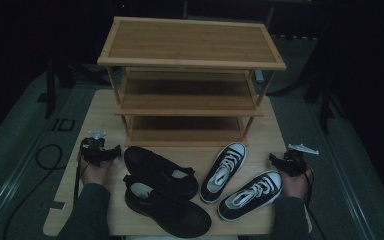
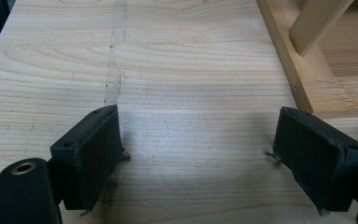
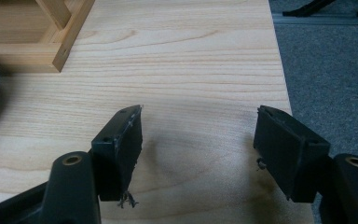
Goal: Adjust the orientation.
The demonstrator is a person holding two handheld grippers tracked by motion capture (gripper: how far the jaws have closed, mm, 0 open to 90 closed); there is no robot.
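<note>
Over at the left edge of the desk the person's left hand rests with the left gripper pointing toward the far side — its jaws stand wide apart with bare wood between them and grip nothing. In the left gripper view the foot of the wooden shoe rack sits just beyond the right-hand jaw. Next along, a pair of black shoes lies near the front edge, one in front of the other and touching, the nearer one's toe pointing toward the front right corner. The three-shelf rack stands at the desk's far edge, its shelves bare. Right of the black pair, two black-and-white sneakers lie side by side, toes angled toward the far right. At the right edge the right hand holds the right gripper — its jaws spread wide too, nothing between them but tabletop, just beside the nearer sneaker.
</note>
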